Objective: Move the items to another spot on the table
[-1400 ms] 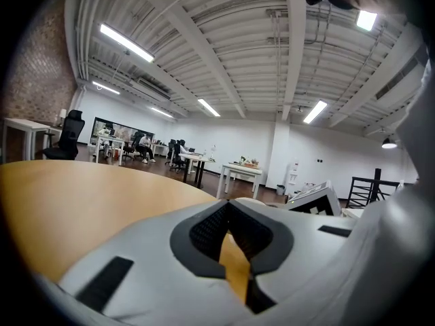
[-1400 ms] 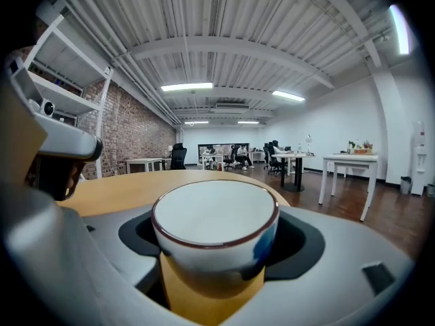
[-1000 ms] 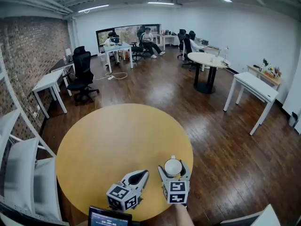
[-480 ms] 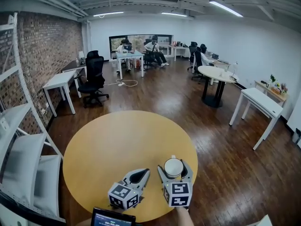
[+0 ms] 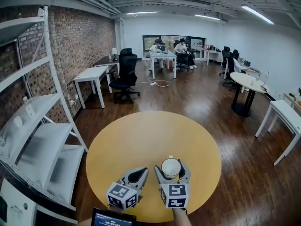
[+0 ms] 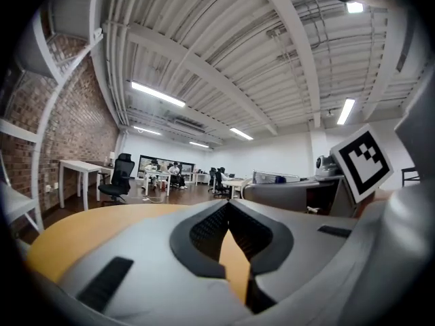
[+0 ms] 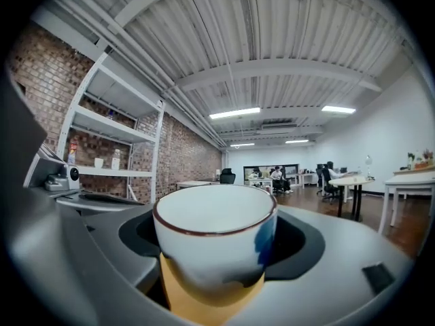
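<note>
Right tool (image 5: 171,167) pinches a white cup (image 7: 212,240) between its two grey jaws. That cup has a thin brown rim and a blue patch on one side. It sits upright over the near part of the round yellow desk (image 5: 141,135), close to the person's edge; whether it touches the desk cannot be told. Left tool (image 5: 139,175) lies just beside it, jaws pressed together at the tips with nothing between them. Black-and-white square markers cover the marker cube (image 5: 175,195) on the right tool and the second cube (image 5: 122,197) on the left tool.
</note>
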